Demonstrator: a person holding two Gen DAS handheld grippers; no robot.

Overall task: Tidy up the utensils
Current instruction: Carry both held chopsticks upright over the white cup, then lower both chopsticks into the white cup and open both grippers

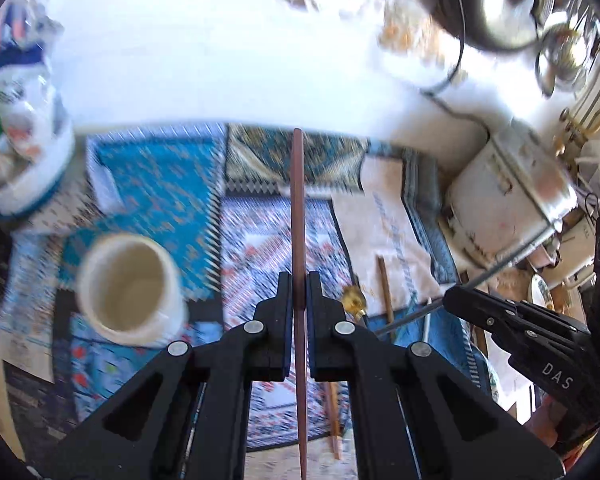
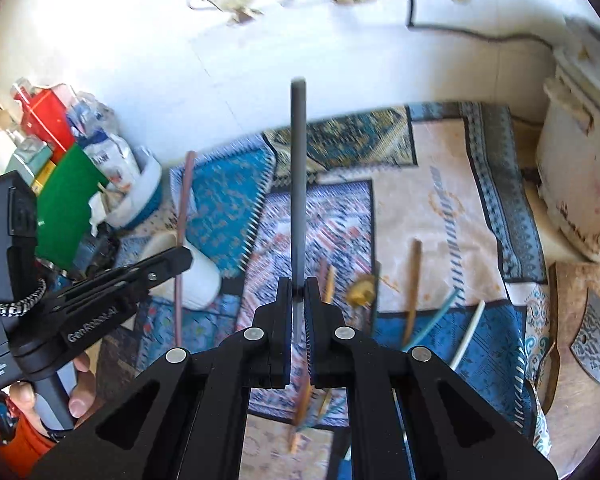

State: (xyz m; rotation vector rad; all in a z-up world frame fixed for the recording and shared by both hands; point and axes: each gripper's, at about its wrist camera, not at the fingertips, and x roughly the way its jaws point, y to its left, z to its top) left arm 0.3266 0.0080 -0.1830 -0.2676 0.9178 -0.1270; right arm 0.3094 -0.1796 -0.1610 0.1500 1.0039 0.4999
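Here the left gripper (image 1: 299, 280) pinches a slim brown chopstick (image 1: 298, 200), the right gripper (image 2: 299, 286) a grey chopstick (image 2: 298, 168).

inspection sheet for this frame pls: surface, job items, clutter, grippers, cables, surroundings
Surface: patterned blue rugs layered on a white floor.
Job's things: brown chopstick in the left gripper; grey chopstick in the right gripper; empty white cup upright on the rugs; more sticks and a gold piece lying loose.
Clutter: bags and boxes at the rug's left edge; cleaver on a board at right.
Grippers: left gripper shut on its chopstick; right gripper likewise.
Cables: black cord across the floor.
Surroundings: worn white appliance beside the rugs.
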